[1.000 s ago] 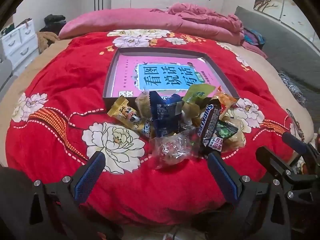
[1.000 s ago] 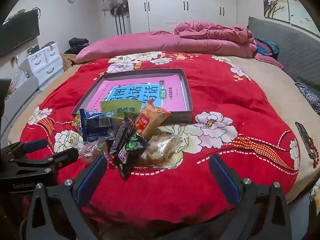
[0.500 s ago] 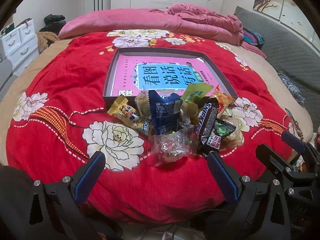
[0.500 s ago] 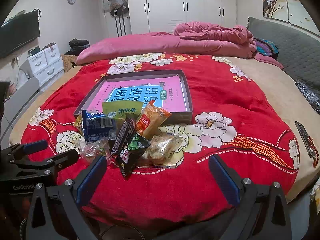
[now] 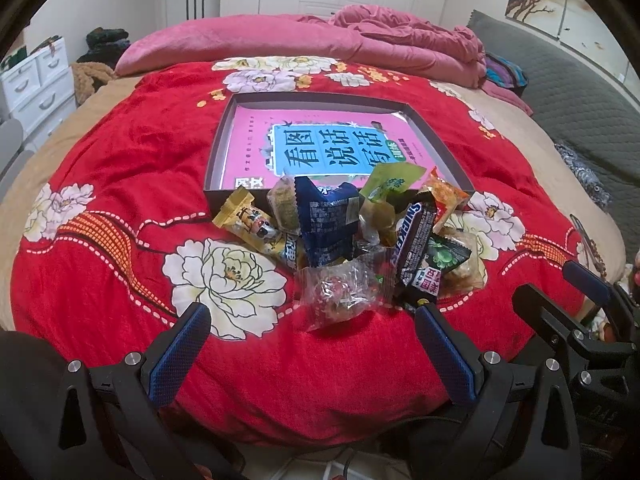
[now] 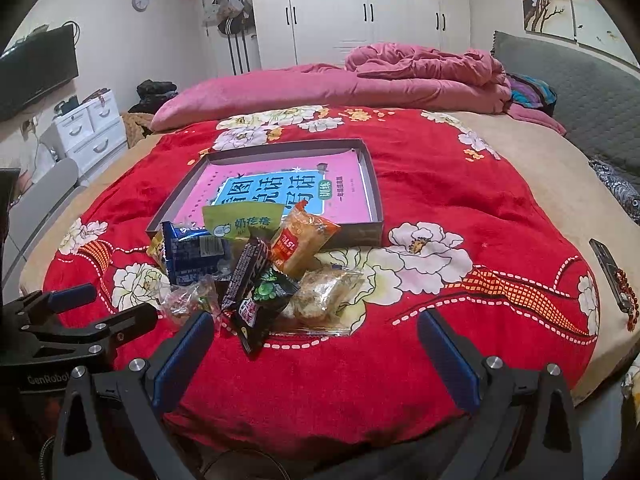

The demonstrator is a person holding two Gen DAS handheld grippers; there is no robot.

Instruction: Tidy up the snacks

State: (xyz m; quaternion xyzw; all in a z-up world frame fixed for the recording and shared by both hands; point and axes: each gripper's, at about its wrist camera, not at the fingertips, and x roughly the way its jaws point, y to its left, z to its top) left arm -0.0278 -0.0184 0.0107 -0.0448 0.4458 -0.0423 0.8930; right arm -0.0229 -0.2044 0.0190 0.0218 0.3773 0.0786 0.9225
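A heap of wrapped snacks lies on the red flowered blanket (image 5: 120, 168), against the near wall of a shallow dark box (image 5: 218, 148) that holds a pink book. In the heap I see a blue packet (image 5: 326, 220), a Snickers bar (image 5: 414, 236), a clear bag (image 5: 340, 292), a yellow wrapper (image 5: 250, 226) and a green packet (image 6: 240, 220). An orange packet (image 6: 300, 240) leans on the box (image 6: 374, 188). My left gripper (image 5: 312, 328) is open, just short of the clear bag. My right gripper (image 6: 316, 338) is open, in front of a black packet (image 6: 260, 304).
A pink quilt (image 6: 360, 84) is piled at the far side of the bed. White drawers (image 6: 90, 132) stand at the left, a grey padded headboard (image 6: 580, 84) at the right. A phone (image 6: 608, 272) lies near the bed's right edge.
Both grippers have edged slightly forward toward the snack heap. Both stay open, and the snacks have not moved.
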